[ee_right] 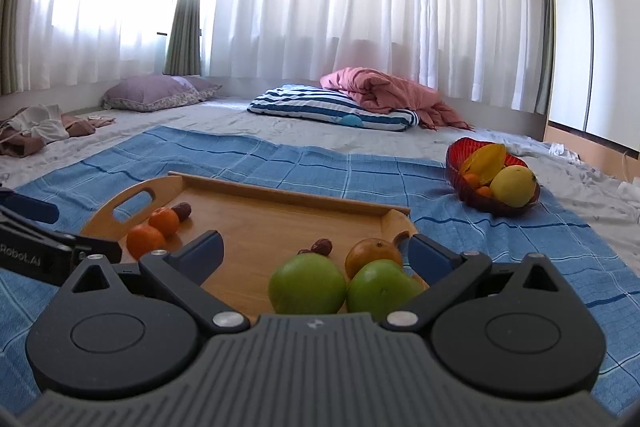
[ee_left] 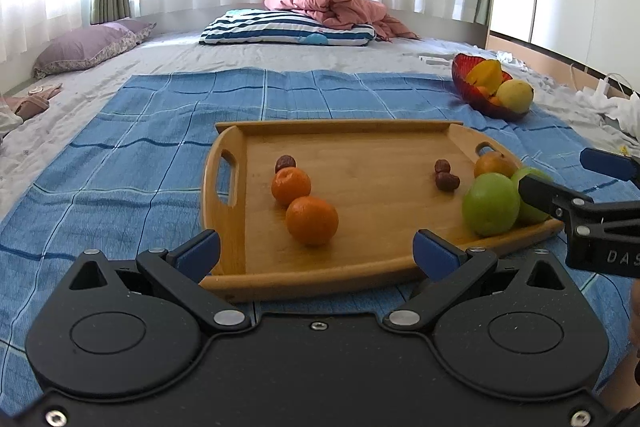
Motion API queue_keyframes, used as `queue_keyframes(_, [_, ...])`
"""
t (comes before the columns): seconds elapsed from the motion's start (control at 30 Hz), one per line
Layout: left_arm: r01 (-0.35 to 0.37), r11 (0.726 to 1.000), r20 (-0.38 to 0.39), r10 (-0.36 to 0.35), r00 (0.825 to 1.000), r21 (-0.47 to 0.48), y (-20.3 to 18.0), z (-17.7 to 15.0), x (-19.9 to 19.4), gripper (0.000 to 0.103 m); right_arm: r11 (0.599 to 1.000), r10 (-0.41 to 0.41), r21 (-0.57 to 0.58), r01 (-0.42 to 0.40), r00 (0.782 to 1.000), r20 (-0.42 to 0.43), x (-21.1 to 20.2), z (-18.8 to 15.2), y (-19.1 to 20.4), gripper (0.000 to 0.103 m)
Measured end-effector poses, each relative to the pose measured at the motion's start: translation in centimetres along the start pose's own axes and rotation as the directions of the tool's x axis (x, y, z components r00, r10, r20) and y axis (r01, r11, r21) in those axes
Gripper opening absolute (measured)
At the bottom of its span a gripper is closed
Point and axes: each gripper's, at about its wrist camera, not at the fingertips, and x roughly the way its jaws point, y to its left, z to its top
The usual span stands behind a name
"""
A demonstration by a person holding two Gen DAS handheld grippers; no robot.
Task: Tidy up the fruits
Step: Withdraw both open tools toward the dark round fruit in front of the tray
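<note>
Hovering low over the near edge of the wooden tray, the left gripper has its blue-padded fingers spread wide with nothing between them. Just beyond them, on the tray's bare wood, sit two bright mandarins, round and glossy, touching each other, with a small wrinkled brown date behind the farther one. At the tray's right end the right gripper is likewise spread and holds nothing. Directly ahead of its fingers lie two smooth green apples side by side and touching, the right-hand one close against the right finger. Behind them rests an orange-yellow fruit, and two more dark dates lie a little toward the tray's middle. The tray stands on a blue checked cloth spread over the bed. Farther back and to the right, well apart from the tray, a red glass bowl sits tilted on the cloth, holding a yellow starfruit, a pale yellow pear-like fruit and small orange fruits. Beyond lie a striped pillow, a pink quilt and white curtains.
</note>
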Motion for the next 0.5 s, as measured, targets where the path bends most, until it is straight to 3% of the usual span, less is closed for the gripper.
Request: queue_keyframes(0.5, [0.014,1.000,-0.016,-0.013,1.000,0.011,-0.8,-1.8,-0.9,0.103,1.000,-0.004,0.020,0.004,1.000,0.021,-1.8,-2.4,0.3,0.103])
